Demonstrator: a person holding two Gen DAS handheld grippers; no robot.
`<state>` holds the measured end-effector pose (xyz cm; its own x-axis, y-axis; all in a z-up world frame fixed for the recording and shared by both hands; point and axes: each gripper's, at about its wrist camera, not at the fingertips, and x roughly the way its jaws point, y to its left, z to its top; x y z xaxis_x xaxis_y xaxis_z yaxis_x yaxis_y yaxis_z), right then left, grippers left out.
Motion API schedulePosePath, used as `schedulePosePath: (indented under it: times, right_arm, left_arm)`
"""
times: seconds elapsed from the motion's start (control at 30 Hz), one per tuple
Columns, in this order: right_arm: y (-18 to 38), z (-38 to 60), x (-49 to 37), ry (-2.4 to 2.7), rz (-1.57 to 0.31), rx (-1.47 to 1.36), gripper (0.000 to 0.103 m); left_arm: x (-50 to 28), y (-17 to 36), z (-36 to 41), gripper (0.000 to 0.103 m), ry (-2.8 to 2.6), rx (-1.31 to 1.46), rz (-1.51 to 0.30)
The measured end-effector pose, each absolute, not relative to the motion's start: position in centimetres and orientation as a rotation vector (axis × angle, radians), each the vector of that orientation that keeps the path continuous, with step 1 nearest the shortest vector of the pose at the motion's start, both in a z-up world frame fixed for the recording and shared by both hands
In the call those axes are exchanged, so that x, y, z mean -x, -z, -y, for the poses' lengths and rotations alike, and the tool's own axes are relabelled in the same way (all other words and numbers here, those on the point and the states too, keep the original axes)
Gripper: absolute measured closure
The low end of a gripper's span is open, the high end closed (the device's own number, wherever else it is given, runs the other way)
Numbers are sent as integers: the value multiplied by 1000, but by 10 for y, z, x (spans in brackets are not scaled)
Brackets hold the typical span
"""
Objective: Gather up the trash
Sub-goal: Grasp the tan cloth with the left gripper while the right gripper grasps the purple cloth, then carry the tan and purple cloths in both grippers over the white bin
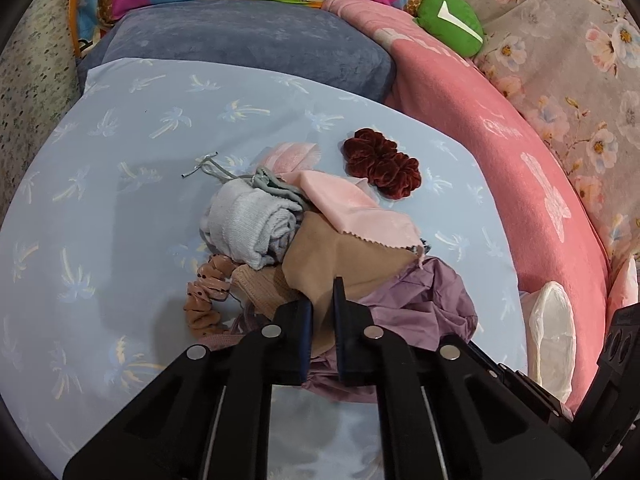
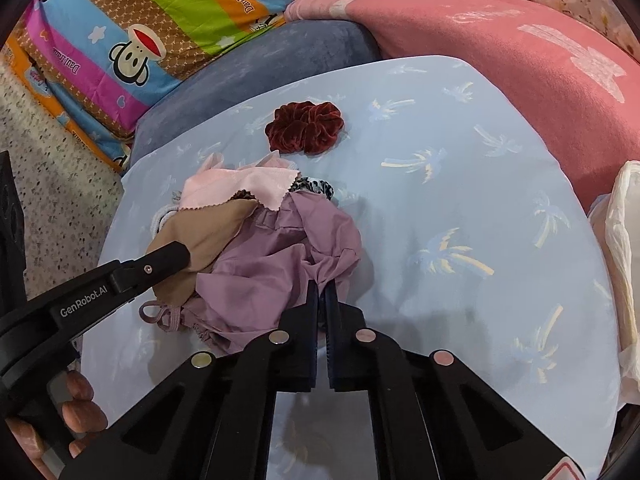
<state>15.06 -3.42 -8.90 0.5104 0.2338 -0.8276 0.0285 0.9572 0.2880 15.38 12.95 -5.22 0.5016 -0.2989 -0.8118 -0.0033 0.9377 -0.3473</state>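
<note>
A heap of small cloth items lies on the light blue palm-print sheet (image 1: 120,240). It holds a rolled white sock (image 1: 256,220), a pink cloth (image 1: 352,204), a tan cloth (image 1: 352,256) and a crumpled mauve cloth (image 2: 276,256). My left gripper (image 1: 323,300) is shut on the near edge of the tan cloth. From the side, the right wrist view shows that left gripper (image 2: 182,256) on the tan cloth (image 2: 208,232). My right gripper (image 2: 321,292) is shut on a fold of the mauve cloth. A dark red velvet scrunchie (image 1: 382,164) lies apart, beyond the heap.
A dotted orange scrunchie (image 1: 206,296) and grey string (image 1: 208,168) lie at the heap's left. A white plastic bag (image 2: 624,240) sits at the sheet's right edge. A pink blanket (image 1: 500,152), blue-grey cushion (image 1: 248,44), striped cartoon quilt (image 2: 140,32) and green plush (image 1: 450,22) surround the sheet.
</note>
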Motion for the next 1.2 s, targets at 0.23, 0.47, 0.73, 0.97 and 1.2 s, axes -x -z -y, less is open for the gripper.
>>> schedulePosePath:
  times: [0.23, 0.47, 0.73, 0.97, 1.2]
  right_arm:
    - [50, 43, -131, -143, -943, -294, 101]
    - [-1, 63, -111, -139, -825, -312, 101]
    - [-44, 104, -84, -90, -716, -340, 101]
    - [-66, 152, -66, -24, -650, -381, 101]
    - [-79, 200, -45, 48, -598, -418, 101]
  left_arm:
    - [-141, 30, -121, 95, 208, 320, -989]
    - [-129, 0, -103, 95, 249, 288, -925]
    - [-116, -28, -73, 95, 309, 235, -868]
    - [-103, -43, -37, 95, 377, 180, -841]
    - [-92, -52, 6, 95, 450, 126, -833]
